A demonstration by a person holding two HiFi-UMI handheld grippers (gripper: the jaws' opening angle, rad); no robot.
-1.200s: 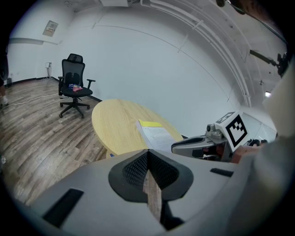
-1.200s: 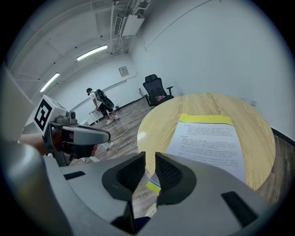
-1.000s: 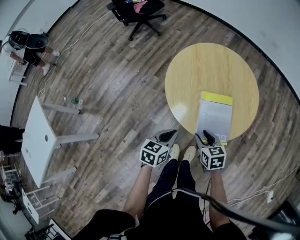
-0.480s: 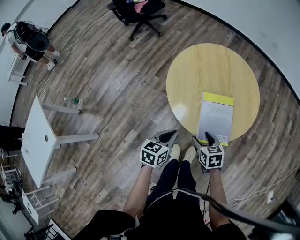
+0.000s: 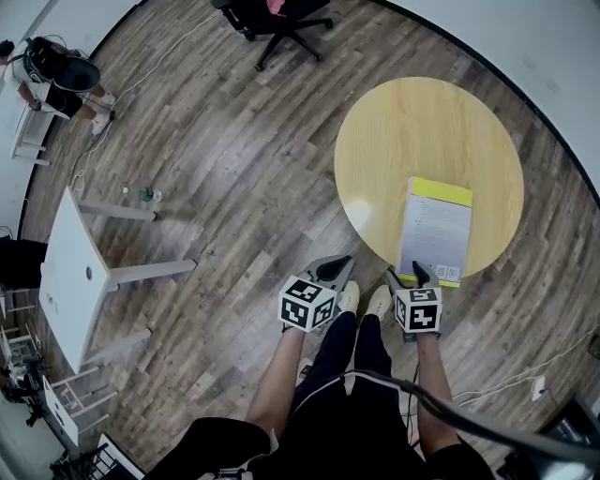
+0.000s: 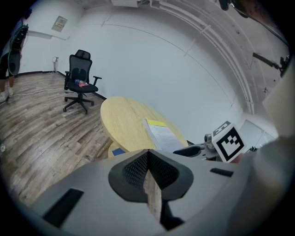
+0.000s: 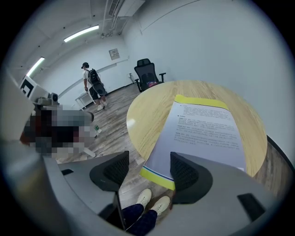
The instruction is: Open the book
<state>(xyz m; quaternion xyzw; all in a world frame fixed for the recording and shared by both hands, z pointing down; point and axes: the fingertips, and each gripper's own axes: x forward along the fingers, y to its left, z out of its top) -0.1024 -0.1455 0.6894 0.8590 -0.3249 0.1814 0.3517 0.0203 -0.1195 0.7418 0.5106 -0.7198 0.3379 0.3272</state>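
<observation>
A closed book (image 5: 436,230) with a white cover and yellow bands lies on the round yellow table (image 5: 412,131), near its front edge. My right gripper (image 5: 405,274) hangs at the book's near left corner. In the right gripper view its jaws (image 7: 147,170) stand wide apart, having just been opening. The book's yellow-edged corner (image 7: 159,177) shows in the gap, with neither pad pressing on it. My left gripper (image 5: 333,270) is off the table to the left, over the floor. Its jaws (image 6: 148,159) meet with nothing between them. In that view the book (image 6: 163,133) lies ahead.
A black office chair (image 5: 277,19) stands beyond the table. A white rectangular table (image 5: 70,281) is at the left, and a person (image 5: 47,70) stands far left by the wall. A cable (image 5: 506,389) runs over the wooden floor. The holder's shoes (image 5: 361,302) are by the table's edge.
The right gripper's jaws have spread wider and it has sunk a little at the book's near corner. The left gripper has stayed put.
</observation>
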